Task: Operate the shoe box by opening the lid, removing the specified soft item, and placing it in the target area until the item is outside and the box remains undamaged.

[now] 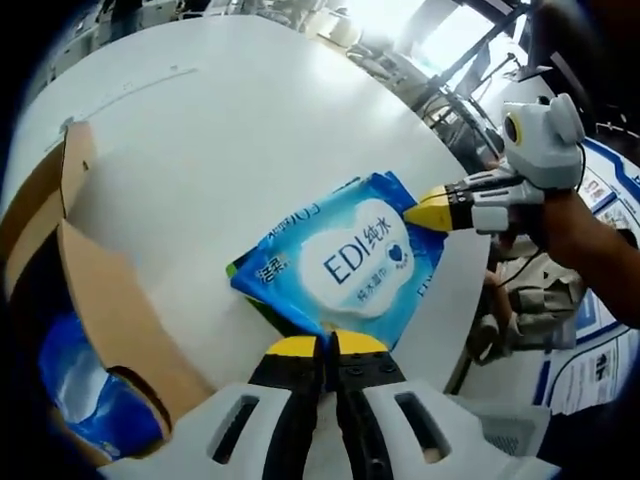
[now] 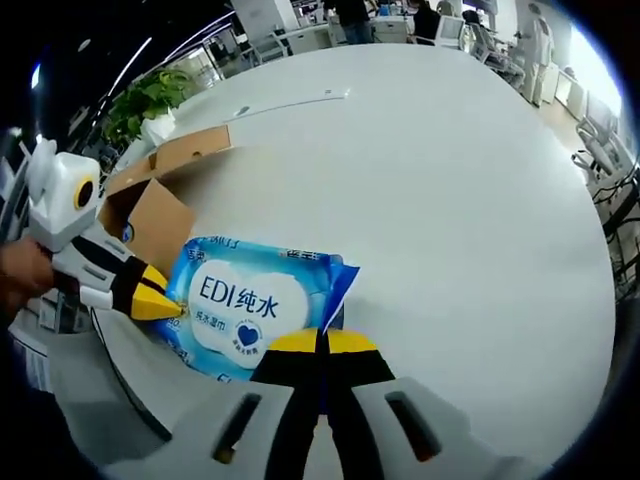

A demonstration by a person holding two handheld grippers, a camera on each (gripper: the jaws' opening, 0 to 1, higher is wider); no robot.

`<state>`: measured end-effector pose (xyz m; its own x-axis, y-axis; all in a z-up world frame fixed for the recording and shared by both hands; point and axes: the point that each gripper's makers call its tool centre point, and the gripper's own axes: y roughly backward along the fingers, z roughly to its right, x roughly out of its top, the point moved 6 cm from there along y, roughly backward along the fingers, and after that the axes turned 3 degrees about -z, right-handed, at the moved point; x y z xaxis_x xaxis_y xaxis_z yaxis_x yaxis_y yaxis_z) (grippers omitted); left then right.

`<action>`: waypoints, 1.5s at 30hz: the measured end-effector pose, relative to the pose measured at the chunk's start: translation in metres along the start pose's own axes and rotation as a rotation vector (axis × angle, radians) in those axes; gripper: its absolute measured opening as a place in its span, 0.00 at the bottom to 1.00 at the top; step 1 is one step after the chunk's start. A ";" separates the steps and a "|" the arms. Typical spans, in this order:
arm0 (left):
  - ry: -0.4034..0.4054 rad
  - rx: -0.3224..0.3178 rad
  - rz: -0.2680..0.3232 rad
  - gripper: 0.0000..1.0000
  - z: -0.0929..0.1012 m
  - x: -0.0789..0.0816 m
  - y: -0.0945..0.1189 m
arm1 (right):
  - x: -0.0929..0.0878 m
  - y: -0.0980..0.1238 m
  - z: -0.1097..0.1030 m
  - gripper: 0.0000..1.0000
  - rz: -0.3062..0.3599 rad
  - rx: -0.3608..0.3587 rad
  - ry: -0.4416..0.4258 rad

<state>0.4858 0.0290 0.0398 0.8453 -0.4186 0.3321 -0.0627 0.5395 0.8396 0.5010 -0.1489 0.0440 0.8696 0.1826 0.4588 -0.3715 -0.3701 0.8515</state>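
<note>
A blue wet-wipes pack (image 1: 345, 255) with a white label lies on the white table beside the open cardboard shoe box (image 1: 100, 310). My left gripper (image 1: 328, 345) is shut, its yellow tips pinching the pack's near edge. The right gripper (image 1: 425, 212) comes in from the right and is shut on the pack's far corner. In the right gripper view the same pack (image 2: 245, 300) sits just ahead of my right gripper (image 2: 322, 342), which is shut on its edge. The left gripper (image 2: 160, 295) grips the pack's opposite end, in front of the box (image 2: 160, 215). A green edge shows under the pack.
Another blue plastic pack (image 1: 85, 390) lies inside the box. The round white table (image 2: 430, 200) stretches wide beyond the pack. A potted plant (image 2: 150, 105) stands past the box, and chairs and people are at the room's far side. The table's edge runs close by the pack.
</note>
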 end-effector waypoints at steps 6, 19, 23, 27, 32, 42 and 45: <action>-0.019 0.004 -0.006 0.03 0.000 0.000 -0.001 | 0.000 0.000 0.001 0.00 0.002 0.010 -0.018; -0.024 0.017 0.017 0.07 0.002 0.000 0.008 | 0.001 0.002 -0.003 0.13 0.026 0.029 -0.032; -0.024 0.016 0.027 0.08 0.004 0.000 0.014 | 0.003 0.005 -0.004 0.15 0.037 0.024 -0.028; -0.024 0.009 0.030 0.10 0.007 -0.001 0.018 | 0.004 0.010 -0.004 0.18 0.051 0.014 -0.021; -0.033 0.003 0.059 0.10 0.012 0.000 0.031 | 0.009 0.019 -0.005 0.18 0.075 0.008 -0.016; -0.043 0.025 0.114 0.17 0.013 -0.001 0.053 | 0.016 0.033 -0.016 0.18 0.101 -0.003 0.001; -0.037 0.032 0.131 0.20 0.011 -0.002 0.061 | 0.019 0.038 -0.021 0.18 0.111 -0.005 0.009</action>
<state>0.4742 0.0547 0.0947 0.8088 -0.3732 0.4545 -0.1881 0.5680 0.8012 0.4965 -0.1399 0.0901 0.8200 0.1486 0.5528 -0.4673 -0.3838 0.7964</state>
